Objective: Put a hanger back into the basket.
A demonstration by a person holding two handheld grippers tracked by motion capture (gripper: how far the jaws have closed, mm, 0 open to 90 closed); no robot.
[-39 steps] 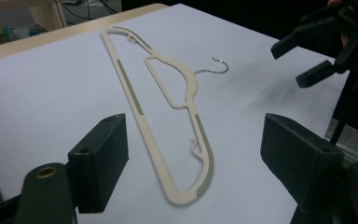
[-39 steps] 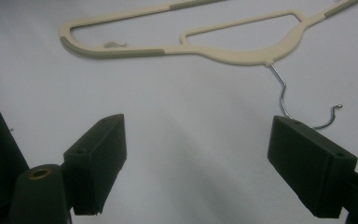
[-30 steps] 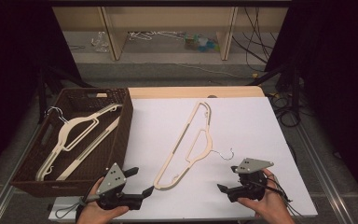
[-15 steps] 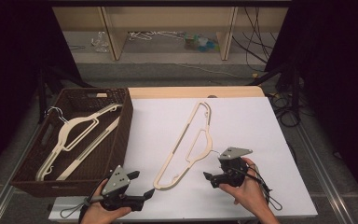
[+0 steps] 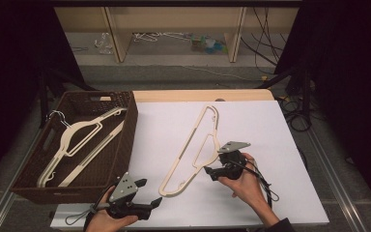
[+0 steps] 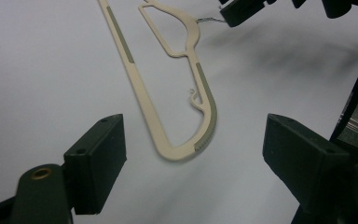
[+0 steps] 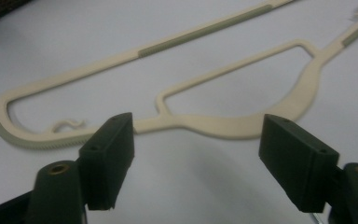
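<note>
A cream plastic hanger (image 5: pixel 193 150) lies flat on the white table (image 5: pixel 270 140), running from far right to near left. My right gripper (image 5: pixel 211 172) is open at the hanger's neck, its jaws pointing left, and its body hides the metal hook. In the right gripper view the hanger's neck (image 7: pixel 205 123) lies just past the open jaws of that gripper (image 7: pixel 196 149). My left gripper (image 5: pixel 149 193) stands open near the table's front edge, short of the hanger's near end (image 6: pixel 182 151). Nothing lies between its jaws (image 6: pixel 193 154).
A dark wicker basket (image 5: pixel 125 145) stands at the table's left with another cream hanger (image 5: pixel 77 135) inside. A wooden shelf unit (image 5: pixel 174 29) is on the floor beyond the table. Cables (image 5: pixel 290 106) run along the far right.
My right gripper has moved left and forward from the table's right front to the hanger's neck, covering the hook. The left gripper and the hanger have stayed put.
</note>
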